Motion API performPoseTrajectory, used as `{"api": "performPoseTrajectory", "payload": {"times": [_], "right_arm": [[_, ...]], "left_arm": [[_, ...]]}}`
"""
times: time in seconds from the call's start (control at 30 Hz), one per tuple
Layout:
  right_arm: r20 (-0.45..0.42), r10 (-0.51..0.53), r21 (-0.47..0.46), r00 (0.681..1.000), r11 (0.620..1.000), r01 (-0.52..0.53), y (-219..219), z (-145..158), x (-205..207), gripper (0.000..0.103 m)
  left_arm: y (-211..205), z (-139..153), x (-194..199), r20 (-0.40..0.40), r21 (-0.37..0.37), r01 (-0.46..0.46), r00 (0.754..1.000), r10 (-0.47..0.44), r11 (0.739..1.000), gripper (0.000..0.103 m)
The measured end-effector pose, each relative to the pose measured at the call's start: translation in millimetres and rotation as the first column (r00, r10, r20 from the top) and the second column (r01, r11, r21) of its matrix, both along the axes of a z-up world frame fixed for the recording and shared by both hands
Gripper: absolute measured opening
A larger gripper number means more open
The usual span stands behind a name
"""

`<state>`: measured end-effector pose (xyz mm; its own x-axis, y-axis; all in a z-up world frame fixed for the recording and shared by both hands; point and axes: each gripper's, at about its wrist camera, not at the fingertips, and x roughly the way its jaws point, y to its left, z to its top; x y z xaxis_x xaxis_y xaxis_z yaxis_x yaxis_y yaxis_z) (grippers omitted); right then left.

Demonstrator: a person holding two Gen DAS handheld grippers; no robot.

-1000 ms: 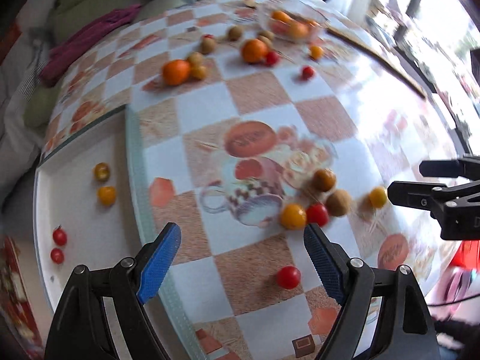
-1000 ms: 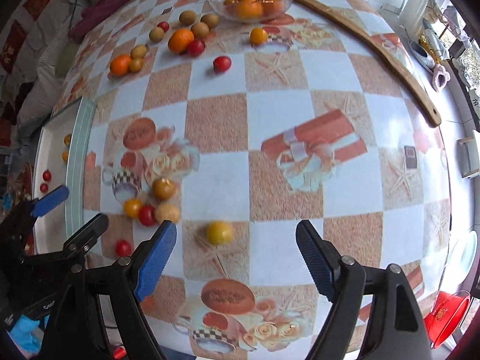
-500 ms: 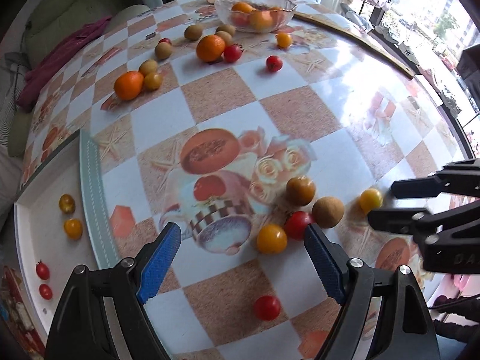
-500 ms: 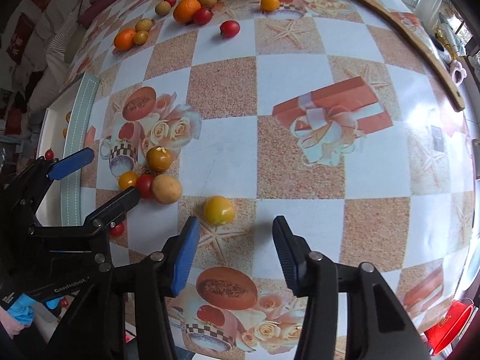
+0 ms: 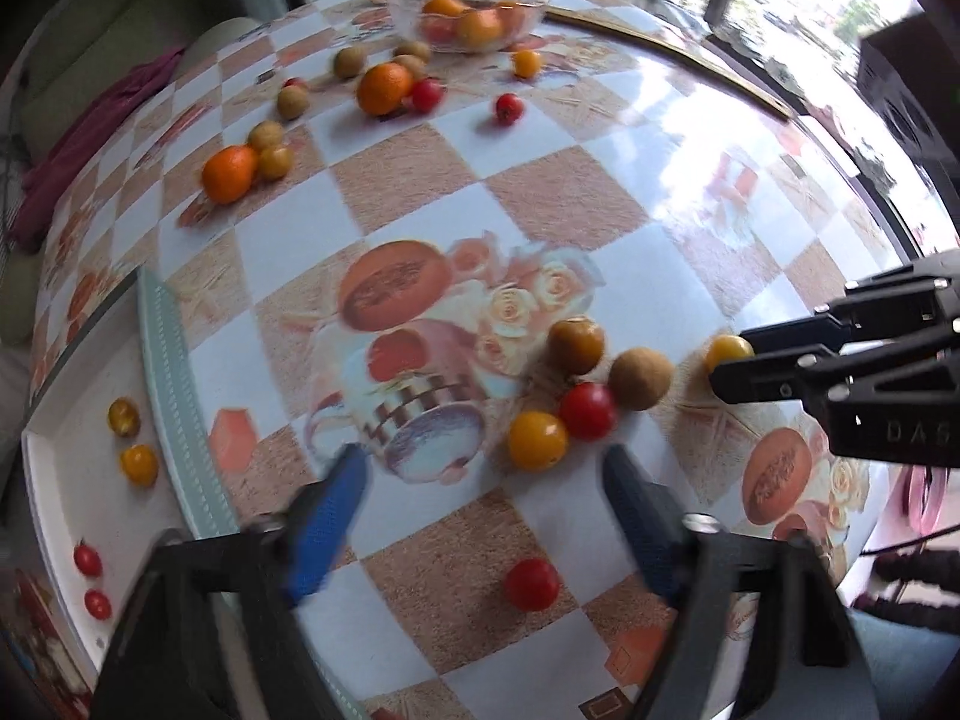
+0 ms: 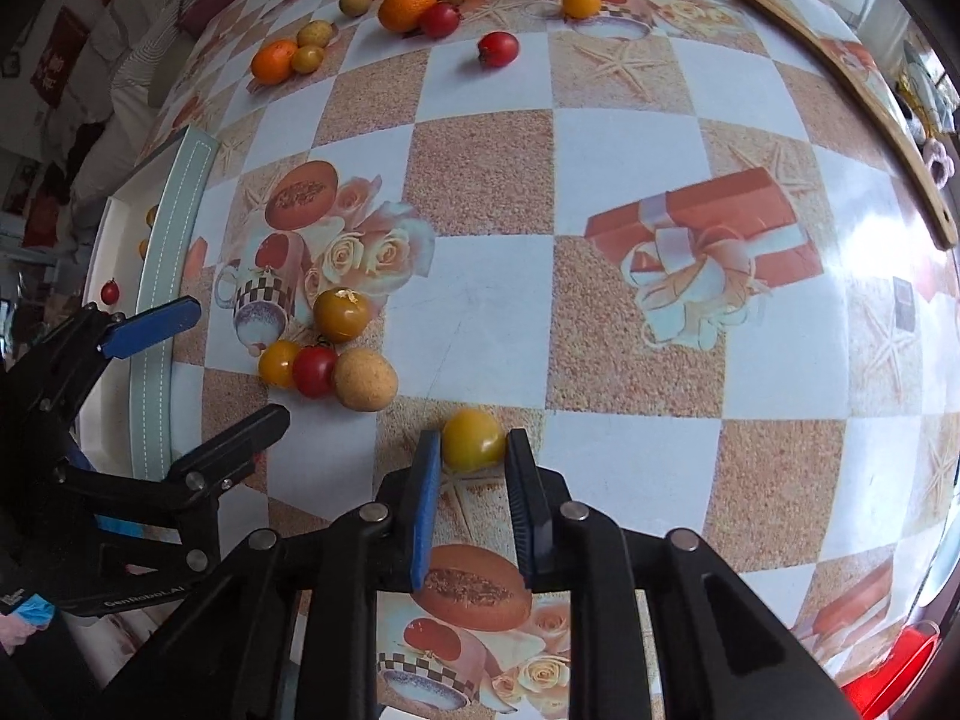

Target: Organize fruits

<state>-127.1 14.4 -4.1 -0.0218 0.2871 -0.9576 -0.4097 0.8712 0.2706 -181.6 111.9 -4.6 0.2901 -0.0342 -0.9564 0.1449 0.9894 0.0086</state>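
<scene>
Right gripper point(image 6: 471, 456) fingers now closed around yellow tomato point(image 6: 472, 439), left gripper point(image 5: 483, 495) wide apart, checkered tablecloth point(image 6: 600, 330)

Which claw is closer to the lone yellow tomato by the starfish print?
Right. The right claw has its fingers on either side of the yellow tomato, apparently closed on it. The left claw is open, off to the tomato's left, facing the four-fruit cluster.

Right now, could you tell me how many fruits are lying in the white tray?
4 in the tray: two yellow tomatoes farther back, two red tomatoes nearer. The tray's near end is cut off, so more may be hidden.
</scene>
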Motion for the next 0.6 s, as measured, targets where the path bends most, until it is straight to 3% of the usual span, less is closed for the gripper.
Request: {"api": "performPoseTrajectory", "payload": {"times": [0.17,0.23,0.33,0.4,0.6], "right_arm": [[-0.013,-0.017,0.008,1.000,1.000,0.017,-10,1,-1,0.023],[-0.011,-0.023,0.009,1.000,1.000,0.023,-9,2,1,0.023],[-0.015,-0.047,0.017,0.999,0.999,0.047,-12,4,4,0.023],[-0.023,-0.065,0.024,0.998,0.998,0.065,-15,5,5,0.023],[-0.030,-0.086,0.031,0.996,0.996,0.086,-21,6,6,0.023]], "left_arm": [[-15,-7,6,0.004,0.017,0.091,0.996,-0.091,0.996,0.071],[-19,-9,9,0.003,0.016,0.108,0.994,-0.108,0.994,0.059],[-20,-9,13,0.007,-0.006,0.104,0.995,-0.103,0.995,0.049],[-21,-8,16,0.014,-0.015,0.098,0.995,-0.098,0.995,0.032],[-11,-5,23,0.000,-0.127,0.017,1.000,-0.017,0.992,0.028]]}}
